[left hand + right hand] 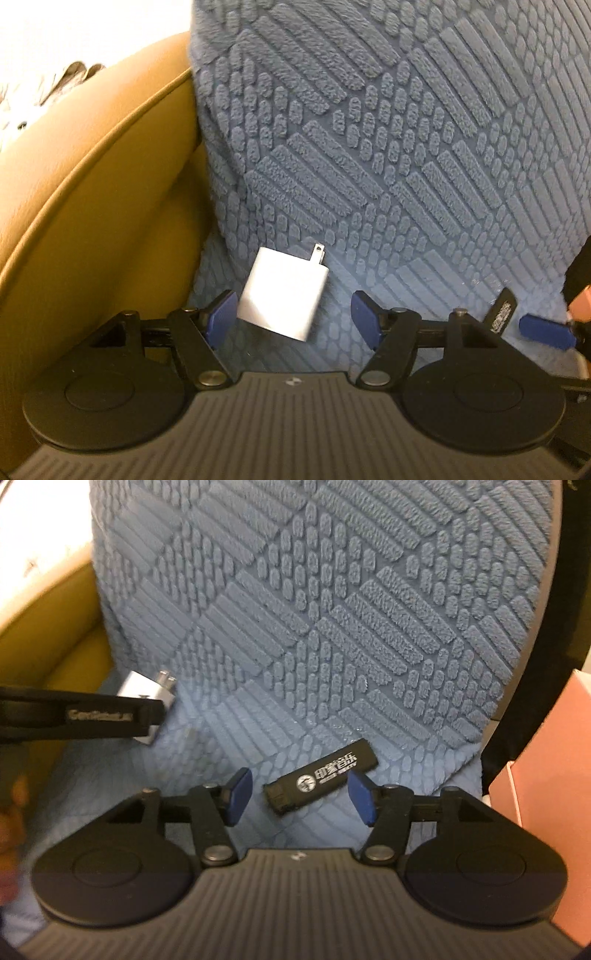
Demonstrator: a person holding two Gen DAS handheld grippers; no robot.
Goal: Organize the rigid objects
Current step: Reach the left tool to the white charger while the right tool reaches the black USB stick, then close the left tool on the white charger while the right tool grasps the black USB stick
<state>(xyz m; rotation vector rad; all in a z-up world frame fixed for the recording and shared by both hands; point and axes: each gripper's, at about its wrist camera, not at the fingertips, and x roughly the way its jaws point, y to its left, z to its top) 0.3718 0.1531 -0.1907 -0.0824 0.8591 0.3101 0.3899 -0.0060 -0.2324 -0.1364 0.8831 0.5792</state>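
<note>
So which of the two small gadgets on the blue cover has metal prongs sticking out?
The white charger plug, between the left gripper's open jaws. The black USB stick shows printed white lettering, no prongs.

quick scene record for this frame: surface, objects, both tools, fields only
surface: blue textured blanket over a tan seat
charger: white plug-in charger, lying on the blanket, prongs pointing away from the camera
usb stick: black USB stick with white print, lying on the blanket
left tool: left tool open, charger between its pads, near the left one; contact unclear
right tool: right tool open, pads either side of the USB stick, not pressing
side item: pink box at right edge
</note>
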